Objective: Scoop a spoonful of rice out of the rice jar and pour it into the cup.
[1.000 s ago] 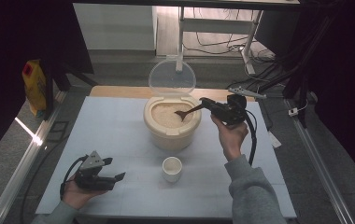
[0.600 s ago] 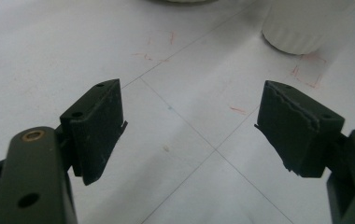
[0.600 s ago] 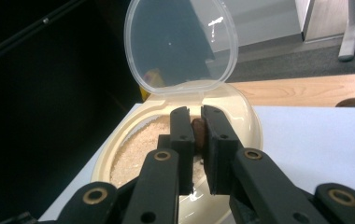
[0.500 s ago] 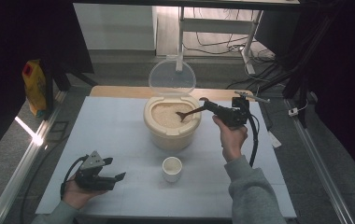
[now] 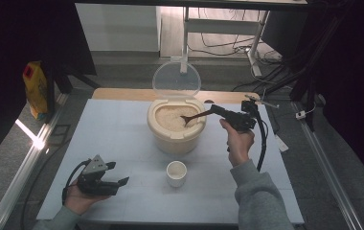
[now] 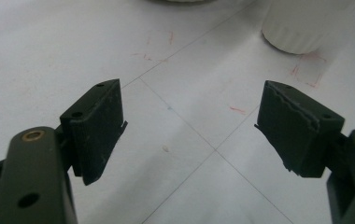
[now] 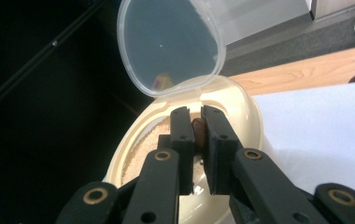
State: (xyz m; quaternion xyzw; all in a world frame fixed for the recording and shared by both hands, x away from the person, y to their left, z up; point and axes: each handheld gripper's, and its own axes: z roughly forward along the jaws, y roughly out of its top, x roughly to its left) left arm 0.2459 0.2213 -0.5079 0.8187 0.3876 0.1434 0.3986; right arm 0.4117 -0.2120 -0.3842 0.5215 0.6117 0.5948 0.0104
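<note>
A cream rice container [image 5: 175, 136] stands mid-table with its clear lid [image 5: 176, 79] tipped up behind it and rice [image 5: 169, 115] inside. My right gripper [image 5: 217, 111] is to its right, shut on the handle of a dark spoon [image 5: 194, 116] whose bowl rests in the rice. In the right gripper view, the jaws pinch the brown spoon handle [image 7: 198, 127] over the container's rim [image 7: 243, 105]. A small white cup [image 5: 176, 173] stands in front of the container. My left gripper [image 5: 118, 182] rests at the lower left, open [image 6: 189, 126] over the bare mat, with the cup [image 6: 301, 23] ahead.
A white mat [image 5: 113, 139] covers the table, with a wooden edge [image 5: 122, 94] showing behind it. A yellow packet [image 5: 35, 88] stands off the table at the left. Cables and a desk frame [image 5: 254, 52] lie beyond the far edge.
My right hand has shifted slightly and the gripper has tilted a little, with the spoon's bowl still in the rice. The left gripper has not moved.
</note>
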